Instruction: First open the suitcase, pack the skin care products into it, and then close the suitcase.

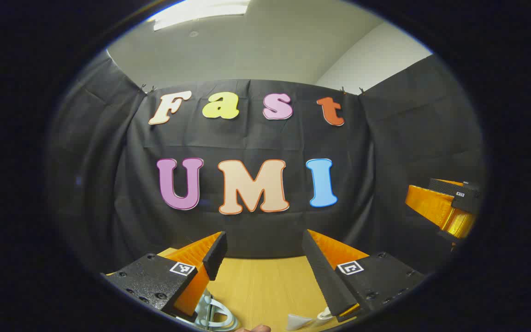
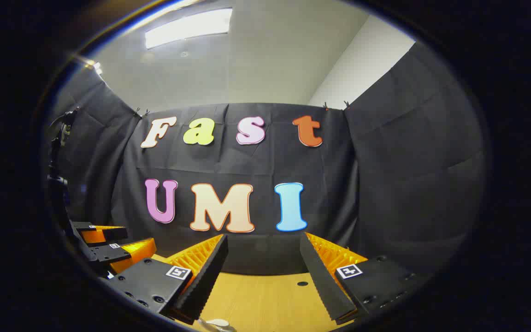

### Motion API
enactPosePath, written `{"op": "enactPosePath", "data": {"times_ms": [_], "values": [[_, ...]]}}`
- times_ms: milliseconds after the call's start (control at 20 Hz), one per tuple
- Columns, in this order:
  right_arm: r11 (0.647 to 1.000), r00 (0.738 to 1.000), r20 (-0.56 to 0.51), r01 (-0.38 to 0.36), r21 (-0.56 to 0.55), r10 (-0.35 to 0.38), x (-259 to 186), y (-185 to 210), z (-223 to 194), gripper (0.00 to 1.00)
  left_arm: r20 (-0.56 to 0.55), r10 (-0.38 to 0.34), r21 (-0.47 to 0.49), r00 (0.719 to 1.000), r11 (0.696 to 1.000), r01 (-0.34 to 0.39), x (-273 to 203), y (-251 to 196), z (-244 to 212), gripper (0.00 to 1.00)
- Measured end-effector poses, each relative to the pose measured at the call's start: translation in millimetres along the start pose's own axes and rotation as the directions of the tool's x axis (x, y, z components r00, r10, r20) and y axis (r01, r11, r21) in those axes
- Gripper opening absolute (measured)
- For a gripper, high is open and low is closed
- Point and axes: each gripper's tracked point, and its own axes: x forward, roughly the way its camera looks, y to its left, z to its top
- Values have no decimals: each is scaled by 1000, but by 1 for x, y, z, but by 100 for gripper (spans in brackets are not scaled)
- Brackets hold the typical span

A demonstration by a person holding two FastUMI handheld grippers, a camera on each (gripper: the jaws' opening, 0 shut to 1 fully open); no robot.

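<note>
My left gripper (image 1: 264, 240) is open and held above the wooden table (image 1: 265, 286), with nothing between its fingers. Below its left finger lies a pale, rounded plastic item (image 1: 212, 314), and a small white item (image 1: 300, 321) lies by its right finger; both are cut off by the view's lower edge. My right gripper (image 2: 264, 242) is also open and empty over the same table (image 2: 265, 299). A pale rounded thing (image 2: 219, 325) peeks in under it. Each gripper appears in the other's view: the right gripper (image 1: 427, 191) at the far right, the left gripper (image 2: 132, 240) at the lower left.
The black cloth wall (image 1: 256, 138) stands close behind the table's far edge and wraps around both sides. A small round hole (image 2: 302, 283) marks the tabletop. A fingertip (image 1: 257, 328) pokes in at the bottom of the left gripper view.
</note>
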Motion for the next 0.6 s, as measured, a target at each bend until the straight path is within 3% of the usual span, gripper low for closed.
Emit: {"op": "enactPosePath", "data": {"times_ms": [450, 600], "values": [[997, 996, -58, -74, -1, 73, 8, 37, -23, 98, -51, 88, 14, 995, 996, -87, -8, 40, -22, 96], [997, 996, -60, -73, -5, 72, 8, 37, -23, 98, -115, 101, 37, 988, 995, -97, -5, 46, -49, 96]]}}
